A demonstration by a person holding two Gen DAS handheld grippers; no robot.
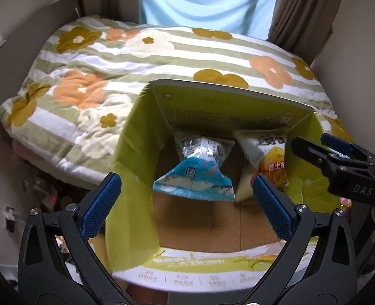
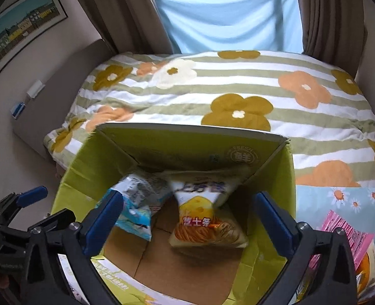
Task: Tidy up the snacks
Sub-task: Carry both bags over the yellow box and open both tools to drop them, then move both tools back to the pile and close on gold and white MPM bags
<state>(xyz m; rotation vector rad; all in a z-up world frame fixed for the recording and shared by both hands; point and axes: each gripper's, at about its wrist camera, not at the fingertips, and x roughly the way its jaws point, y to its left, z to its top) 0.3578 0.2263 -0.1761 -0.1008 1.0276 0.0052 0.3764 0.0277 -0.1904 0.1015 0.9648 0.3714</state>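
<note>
An open green cardboard box [image 1: 136, 137] [image 2: 271, 178] stands in front of the bed. Inside it, a blue and white snack bag [image 1: 200, 170] [image 2: 139, 200] leans against the far wall, and a white and yellow cheese-stick bag [image 1: 266, 157] [image 2: 202, 216] lies beside it on the right. My left gripper [image 1: 186, 195] is open and empty above the box opening. My right gripper [image 2: 188, 216] is open and empty above the box too, and shows at the right edge of the left wrist view [image 1: 322, 142]. My left gripper shows at the lower left of the right wrist view [image 2: 32, 200].
A bed with a striped flower quilt [image 1: 162, 58] [image 2: 238, 96] lies behind the box. Pink and other snack packets [image 2: 345, 236] lie to the right of the box on a light blue daisy cloth [image 2: 322, 195]. Brown curtains [image 2: 327, 12] and a framed picture [image 2: 22, 25] are behind.
</note>
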